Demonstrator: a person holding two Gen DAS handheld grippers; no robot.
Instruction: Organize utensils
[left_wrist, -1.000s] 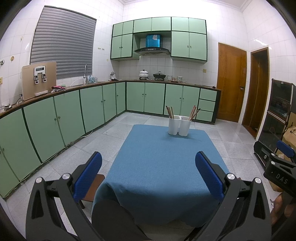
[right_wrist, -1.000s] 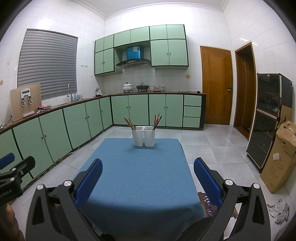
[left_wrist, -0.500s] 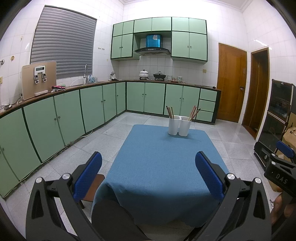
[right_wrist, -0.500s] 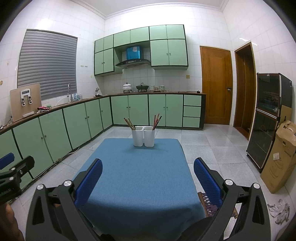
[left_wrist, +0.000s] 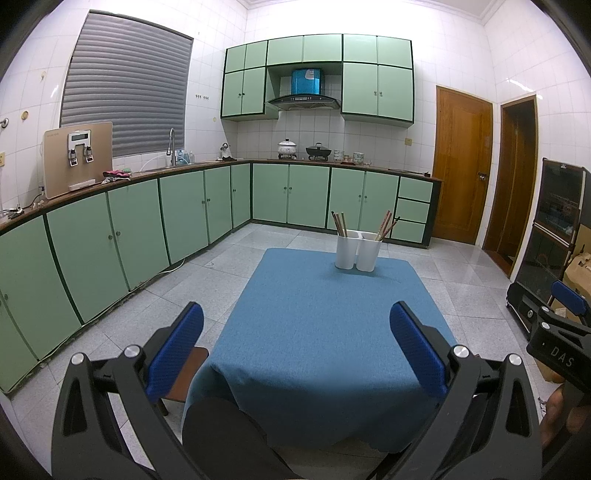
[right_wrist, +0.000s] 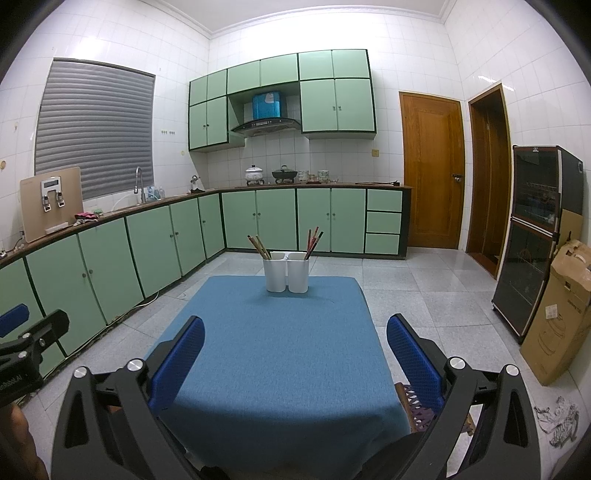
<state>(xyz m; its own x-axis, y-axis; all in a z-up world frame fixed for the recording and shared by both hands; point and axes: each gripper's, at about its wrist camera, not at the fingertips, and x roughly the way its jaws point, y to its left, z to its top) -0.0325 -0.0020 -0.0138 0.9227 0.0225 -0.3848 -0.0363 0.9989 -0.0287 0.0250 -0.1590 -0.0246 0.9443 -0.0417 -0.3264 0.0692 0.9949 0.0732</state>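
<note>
White twin holders (right_wrist: 286, 271) with chopsticks (right_wrist: 313, 238) (sticking up, splayed) sit at the blue table's (right_wrist: 273, 354) far edge, frame centre, well beyond the right gripper (right_wrist: 295, 350) and left gripper (left_wrist: 295, 343), both wide open, empty, about equally distant.

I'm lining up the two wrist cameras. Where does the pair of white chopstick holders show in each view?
Left wrist: white chopstick holders, right of centre, at the far edge of the blue tablecloth.
Right wrist: holders near centre, at the same far edge.
Shared landmark: the range hood above the holders.
</note>
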